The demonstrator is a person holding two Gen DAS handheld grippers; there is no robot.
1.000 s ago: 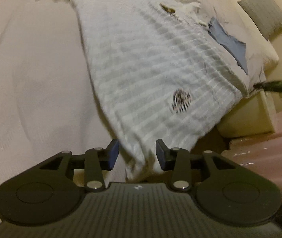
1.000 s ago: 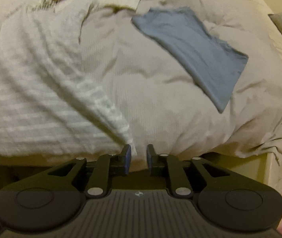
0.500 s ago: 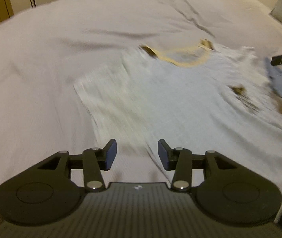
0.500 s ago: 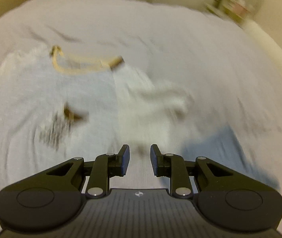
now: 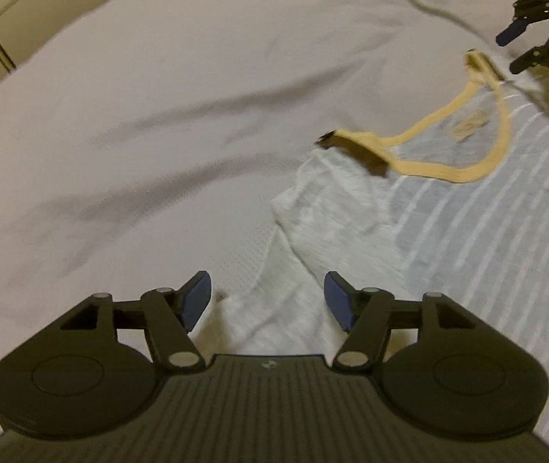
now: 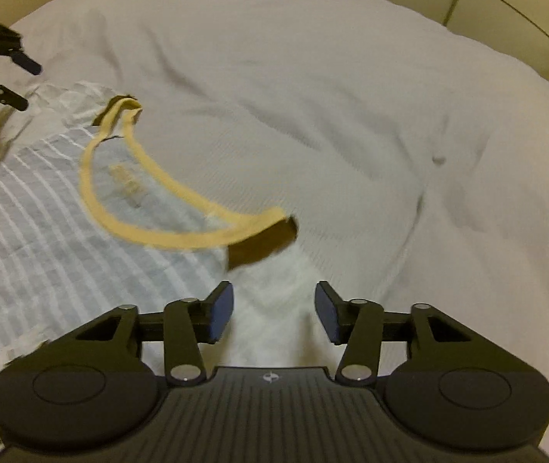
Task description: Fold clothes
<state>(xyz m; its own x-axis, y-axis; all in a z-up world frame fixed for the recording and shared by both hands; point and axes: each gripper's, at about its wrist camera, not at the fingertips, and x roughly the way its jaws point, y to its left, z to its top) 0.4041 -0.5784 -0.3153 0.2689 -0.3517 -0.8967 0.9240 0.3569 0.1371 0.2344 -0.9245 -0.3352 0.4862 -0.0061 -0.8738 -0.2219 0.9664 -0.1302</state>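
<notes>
I have a gripper in each hand over the bed (image 5: 158, 123). The striped shirt (image 5: 467, 239) lies flat on the bed, with its yellow collar (image 6: 147, 208) at the top. My left gripper (image 5: 266, 297) is just beside the shoulder left of the collar, and my right gripper (image 6: 273, 310) is just beside the shoulder right of it. Both have just been opening. Their fingers are spread now, with white cloth lying between them but not pinched (so I think I just let go). I think the shirt is being laid out for its first fold. Next I should pinch a side edge and bring it across toward the collar.
</notes>
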